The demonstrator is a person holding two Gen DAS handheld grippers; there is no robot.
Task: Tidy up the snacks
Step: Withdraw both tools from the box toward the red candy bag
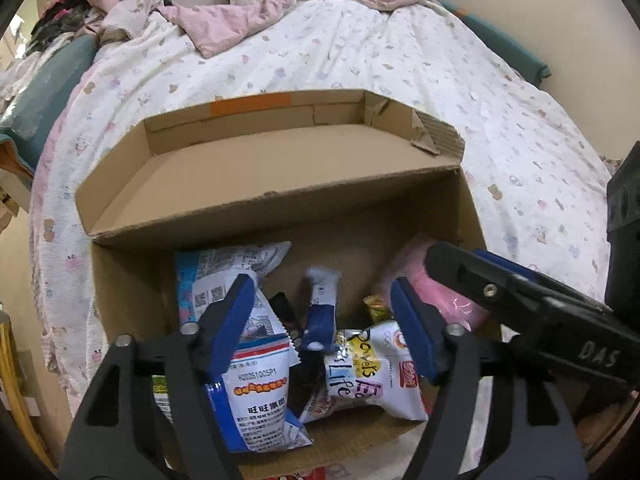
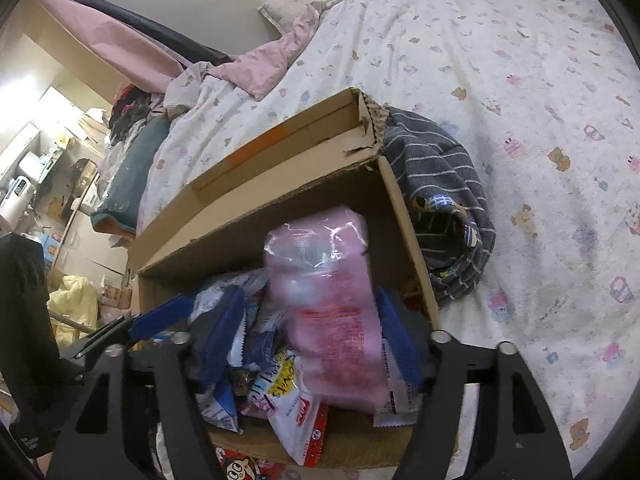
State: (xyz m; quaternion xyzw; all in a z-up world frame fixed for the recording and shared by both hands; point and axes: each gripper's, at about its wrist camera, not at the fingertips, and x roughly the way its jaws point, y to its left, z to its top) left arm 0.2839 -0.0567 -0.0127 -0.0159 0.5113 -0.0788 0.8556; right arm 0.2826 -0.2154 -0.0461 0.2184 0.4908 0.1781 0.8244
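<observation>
An open cardboard box (image 1: 132, 288) on the bed holds several snack packs: a blue-white bag (image 1: 256, 396), a white "Life" bag (image 1: 372, 372), a small blue pack (image 1: 320, 316) and a pink bag (image 1: 452, 296). My left gripper (image 1: 324, 328) hovers open and empty over the box. The right gripper reaches in from the right in this view (image 1: 520, 300). In the right wrist view my right gripper (image 2: 308, 336) is open around the pink bag (image 2: 324, 300), which looks blurred and stands upright in the box (image 2: 404, 216); the pads do not press it.
The box's lid flap (image 1: 280, 160) stands open toward the pillows. A grey striped garment (image 2: 444, 200) lies against the box's right side. Patterned bedsheet (image 2: 540, 120) spreads to the right. Cluttered furniture (image 2: 48, 184) stands left of the bed.
</observation>
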